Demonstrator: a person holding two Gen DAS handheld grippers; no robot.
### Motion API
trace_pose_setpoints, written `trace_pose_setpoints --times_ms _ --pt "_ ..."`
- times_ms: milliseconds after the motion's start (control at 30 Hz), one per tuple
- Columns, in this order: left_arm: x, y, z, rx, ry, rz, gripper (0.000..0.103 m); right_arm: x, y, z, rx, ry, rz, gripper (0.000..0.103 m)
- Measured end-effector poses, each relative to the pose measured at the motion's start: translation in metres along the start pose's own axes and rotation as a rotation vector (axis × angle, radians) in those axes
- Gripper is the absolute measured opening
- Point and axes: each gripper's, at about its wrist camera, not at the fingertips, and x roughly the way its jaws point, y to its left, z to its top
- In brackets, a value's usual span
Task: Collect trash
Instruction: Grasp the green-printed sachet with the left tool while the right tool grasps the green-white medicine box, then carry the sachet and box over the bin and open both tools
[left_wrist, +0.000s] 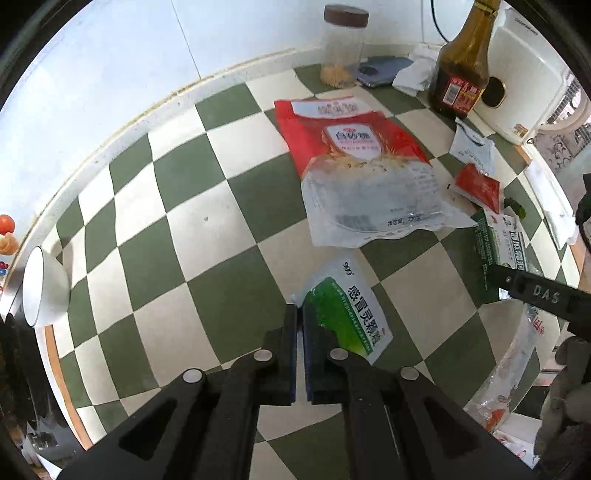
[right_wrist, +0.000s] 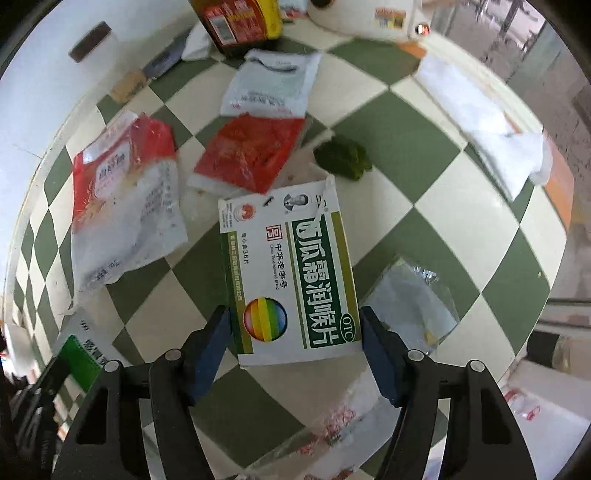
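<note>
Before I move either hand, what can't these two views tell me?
- Left wrist: whether the jaws pinch the green sachet; its edge is hidden behind them.
- Right wrist: whether the pads touch the lozenge box; contact unclear.
- Right wrist: clear bag contents, glare.
- Both: bottle top, cropped.
</note>
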Motion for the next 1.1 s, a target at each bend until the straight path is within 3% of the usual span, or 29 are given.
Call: trace_pose_setpoints --times_ms 233,467,567,700,900,1100 --pt "-0.042 -0.021 0.002 0.042 -0.079 -0.033 0.001 -0.05 -0.01 -0.021 0.017 -0.083 0.088 0.07" --pt "-0.096 -0.053 0.001 0.112 -0.177 -0.062 0.001 -0.112 -0.039 -0.044 0.063 -0.186 0.186 0.07" --pt "-0.119 -0.076 -0.002 0.151 -0.215 -0.081 0.001 -0.139 -0.068 -0.057 0.107 -0.244 0.214 0.07" --pt "-0.145 -0.12 -0.011 0.226 -0.247 -0.121 0.001 -0.169 -0.122 -0.08 0.196 -0.313 0.217 0.07" --pt "-0.165 -0.223 -0.043 0.407 -0.241 -0.236 0.001 -0.196 -0.237 -0.149 0.399 -0.38 0.165 0.07" --pt "-0.145 -0.352 -0.106 0.619 -0.126 -0.362 0.001 -0.165 -0.369 -0.262 0.675 -0.336 0.071 0.07"
